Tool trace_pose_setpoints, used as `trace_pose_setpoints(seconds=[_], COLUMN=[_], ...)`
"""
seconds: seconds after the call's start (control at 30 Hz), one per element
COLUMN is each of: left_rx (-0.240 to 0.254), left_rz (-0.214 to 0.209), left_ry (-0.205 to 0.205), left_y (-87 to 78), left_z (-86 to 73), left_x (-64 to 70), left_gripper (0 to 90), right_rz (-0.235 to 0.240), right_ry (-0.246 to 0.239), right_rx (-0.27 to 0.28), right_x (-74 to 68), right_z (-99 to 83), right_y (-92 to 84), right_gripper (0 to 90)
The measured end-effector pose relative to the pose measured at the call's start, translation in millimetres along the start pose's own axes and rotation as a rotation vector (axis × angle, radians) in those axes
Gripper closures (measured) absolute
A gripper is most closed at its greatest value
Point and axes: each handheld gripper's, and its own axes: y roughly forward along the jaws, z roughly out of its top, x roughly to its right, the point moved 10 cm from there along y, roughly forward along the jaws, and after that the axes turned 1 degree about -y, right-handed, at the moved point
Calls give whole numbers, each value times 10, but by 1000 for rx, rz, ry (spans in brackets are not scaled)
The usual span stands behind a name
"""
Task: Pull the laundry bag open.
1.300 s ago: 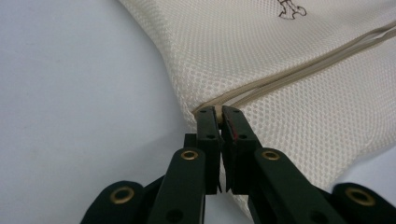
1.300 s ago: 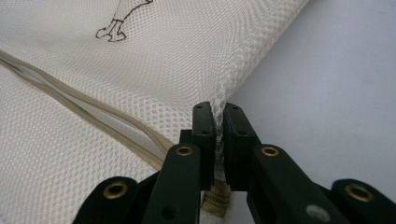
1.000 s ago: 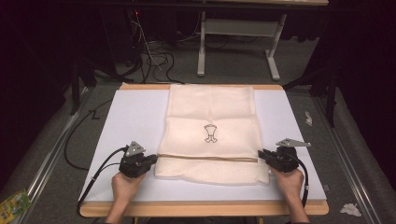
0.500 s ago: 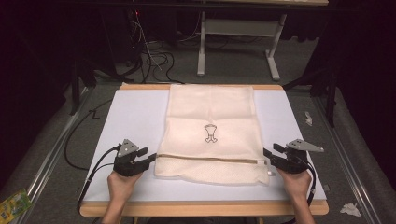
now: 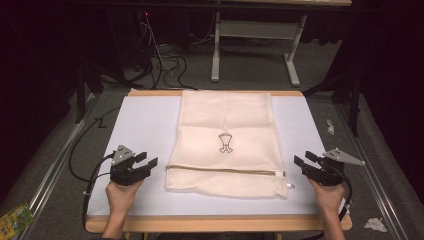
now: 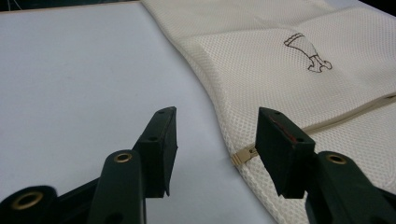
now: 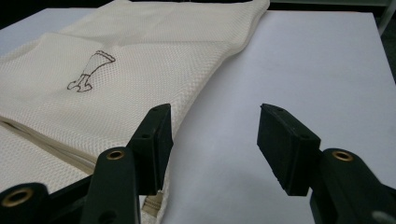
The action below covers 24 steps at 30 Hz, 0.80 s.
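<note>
Both hand-held grippers are drawn outward from the cream mesh laundry bag, which lies flat mid-tabletop, its near part folded over along the zipper line. The left hand-held gripper and right hand-held gripper are seen with jaws just spread, nothing between them. For a clean release, both are best lifted clear without the folded edge being snagged or shifted.

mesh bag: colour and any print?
Cream mesh bag with a small dark brown outline emblem; clearest in the left gripper view.
</note>
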Motion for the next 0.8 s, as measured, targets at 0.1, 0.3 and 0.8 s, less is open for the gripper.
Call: trace_pose_setpoints(seconds=[0.1, 0.3, 0.8], left_rx=[9, 22, 19], left_rz=[7, 38, 87], left_ry=[-4, -16, -46], left_y=[-30, -81, -134], left_z=[12, 19, -38], left_x=[-31, -128, -314], left_gripper=[487, 483, 471], right_rz=[-6, -31, -72], right_ry=[16, 28, 76], right_rx=[6, 17, 32], right_x=[47, 149, 374], right_z=[7, 1, -56], right_y=[-34, -94, -217], right_gripper=[470, 471, 474])
